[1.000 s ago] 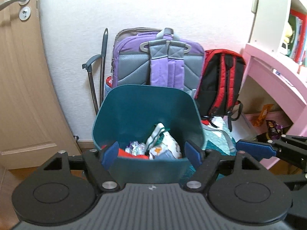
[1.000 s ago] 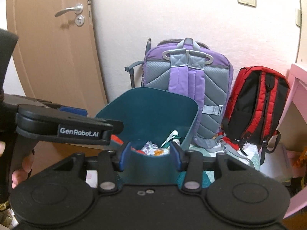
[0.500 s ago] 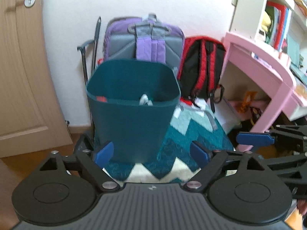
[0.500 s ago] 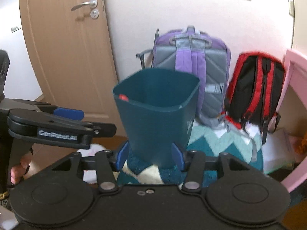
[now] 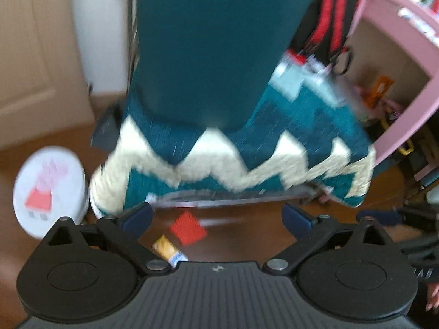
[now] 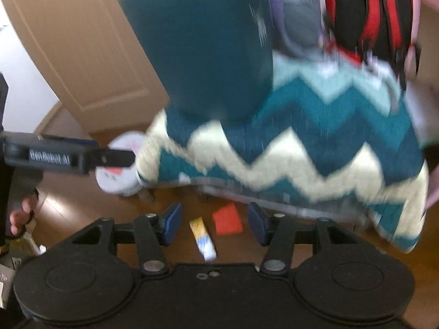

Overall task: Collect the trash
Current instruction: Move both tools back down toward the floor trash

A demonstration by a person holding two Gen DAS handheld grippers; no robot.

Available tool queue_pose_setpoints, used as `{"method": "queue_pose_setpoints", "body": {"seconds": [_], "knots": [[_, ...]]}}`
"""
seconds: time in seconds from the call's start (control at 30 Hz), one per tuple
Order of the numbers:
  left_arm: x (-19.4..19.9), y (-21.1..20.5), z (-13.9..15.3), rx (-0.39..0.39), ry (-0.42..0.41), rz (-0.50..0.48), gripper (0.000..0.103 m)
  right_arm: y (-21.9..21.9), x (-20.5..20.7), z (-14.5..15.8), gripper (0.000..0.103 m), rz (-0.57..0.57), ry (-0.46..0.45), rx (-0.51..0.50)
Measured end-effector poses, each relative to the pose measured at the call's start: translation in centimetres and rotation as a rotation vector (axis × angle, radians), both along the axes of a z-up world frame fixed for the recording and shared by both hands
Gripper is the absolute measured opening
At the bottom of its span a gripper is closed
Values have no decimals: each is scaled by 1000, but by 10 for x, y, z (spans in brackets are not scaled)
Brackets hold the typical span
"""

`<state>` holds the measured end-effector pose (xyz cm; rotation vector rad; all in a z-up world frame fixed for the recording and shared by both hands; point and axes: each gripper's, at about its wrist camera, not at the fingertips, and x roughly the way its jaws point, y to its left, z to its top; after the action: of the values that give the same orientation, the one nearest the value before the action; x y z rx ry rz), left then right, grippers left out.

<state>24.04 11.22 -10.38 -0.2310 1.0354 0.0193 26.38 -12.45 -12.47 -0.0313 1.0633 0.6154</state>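
Down on the wooden floor point(image 6: 82, 208), right at the edge of the zigzag rug point(image 6: 315, 142), two scraps wait: a red square wrapper point(image 6: 227, 219) and a yellow-and-white packet point(image 6: 203, 240) just beside it. Both tools look steeply down at them. The left tool point(image 5: 216, 216) is spread wide with nothing between its jaws, which have just been opening, and the red wrapper point(image 5: 188, 227) sits in front of the gap with the yellow packet point(image 5: 168, 250) lower, close to the tool's body. The right tool point(image 6: 214, 223) is released too, jaws just opened and empty, and both scraps show between its blue pads point(image 6: 171, 220).

My read: this is the reach for the next pickup. Flat wrappers on hard floor are fiddly, so the better way is to go straight down, set one pad on each side of a single scrap, and pinch an edge rather than press it flat. One scrap per tool looks sensible, red for one and yellow for the other, keeping the two tools from crossing.

The teal bin point(image 5: 214, 46) stands upright on the rug, close behind the scraps. From this low angle only its outer wall shows, so what is inside it cannot be seen. A round white tub with a cartoon lid point(image 5: 48, 189) sits on the floor beside the rug; its contents are hidden as well.
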Motion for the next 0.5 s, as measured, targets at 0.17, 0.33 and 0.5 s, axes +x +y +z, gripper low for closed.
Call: {"method": "queue_pose_setpoints", "body": {"seconds": [0.17,0.33,0.5], "knots": [[19,13,-76,5,131,46,101,3,10,-86,53,-59,138,-48],[40,18,-150,50,247,49,101,1,19,-171,53,-131,266,-98],[57,21,-227,107,361,30,101,-5,31,-245,53,-182,360,-146]]}}
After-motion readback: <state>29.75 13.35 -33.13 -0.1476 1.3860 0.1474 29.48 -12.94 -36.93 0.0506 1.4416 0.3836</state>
